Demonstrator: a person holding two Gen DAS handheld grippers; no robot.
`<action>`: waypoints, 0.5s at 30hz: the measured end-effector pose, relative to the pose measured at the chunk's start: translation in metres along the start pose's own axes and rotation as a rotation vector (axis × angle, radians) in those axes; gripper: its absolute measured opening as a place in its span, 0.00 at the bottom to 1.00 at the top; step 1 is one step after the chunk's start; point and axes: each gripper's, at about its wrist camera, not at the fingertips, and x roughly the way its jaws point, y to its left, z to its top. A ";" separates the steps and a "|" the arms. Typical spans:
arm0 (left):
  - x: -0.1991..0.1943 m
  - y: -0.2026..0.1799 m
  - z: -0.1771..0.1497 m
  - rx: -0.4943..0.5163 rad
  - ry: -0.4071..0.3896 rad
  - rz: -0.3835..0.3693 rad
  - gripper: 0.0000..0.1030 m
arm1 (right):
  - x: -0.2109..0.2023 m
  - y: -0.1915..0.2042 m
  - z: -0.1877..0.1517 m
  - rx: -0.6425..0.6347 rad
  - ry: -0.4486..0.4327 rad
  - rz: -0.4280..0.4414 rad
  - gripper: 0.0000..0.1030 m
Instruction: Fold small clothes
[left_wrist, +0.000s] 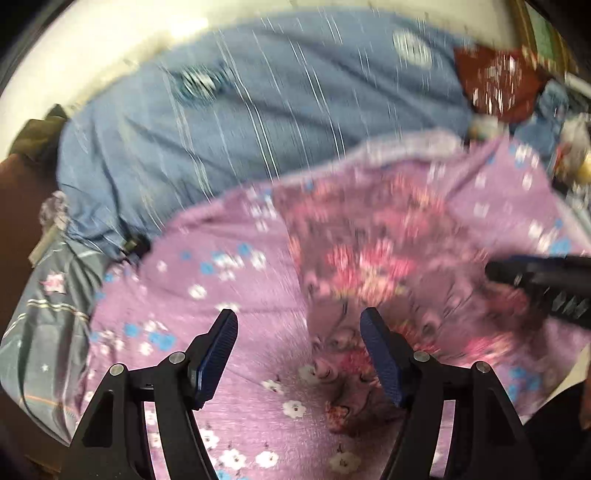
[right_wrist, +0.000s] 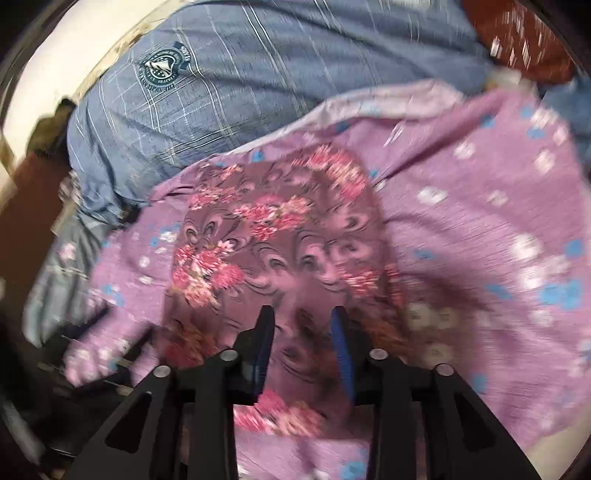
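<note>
A small mauve garment with pink flowers (left_wrist: 369, 258) lies on a lilac flowered sheet (left_wrist: 221, 295); it also shows in the right wrist view (right_wrist: 280, 236). My left gripper (left_wrist: 299, 321) is open and empty, just above the garment's near left edge. My right gripper (right_wrist: 303, 317) is open, its jaws a little apart over the garment's near part, holding nothing I can see. The right gripper's dark finger shows in the left wrist view (left_wrist: 535, 275) at the right, over the garment. Both views are blurred by motion.
A blue plaid quilt (left_wrist: 258, 122) with a round crest (right_wrist: 162, 68) lies bunched behind the sheet. A dark red cloth (left_wrist: 495, 81) sits at the far right. A grey flowered cloth (left_wrist: 48, 295) and a brown edge (left_wrist: 18, 221) lie at the left.
</note>
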 end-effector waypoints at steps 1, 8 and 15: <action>-0.014 0.001 -0.003 -0.016 -0.030 -0.004 0.67 | -0.009 0.003 -0.002 -0.023 -0.024 -0.020 0.37; -0.089 0.003 -0.031 -0.041 -0.129 0.010 0.74 | -0.066 0.029 -0.008 -0.120 -0.159 -0.149 0.47; -0.117 0.012 -0.044 -0.080 -0.130 0.000 0.74 | -0.100 0.053 -0.014 -0.189 -0.237 -0.200 0.47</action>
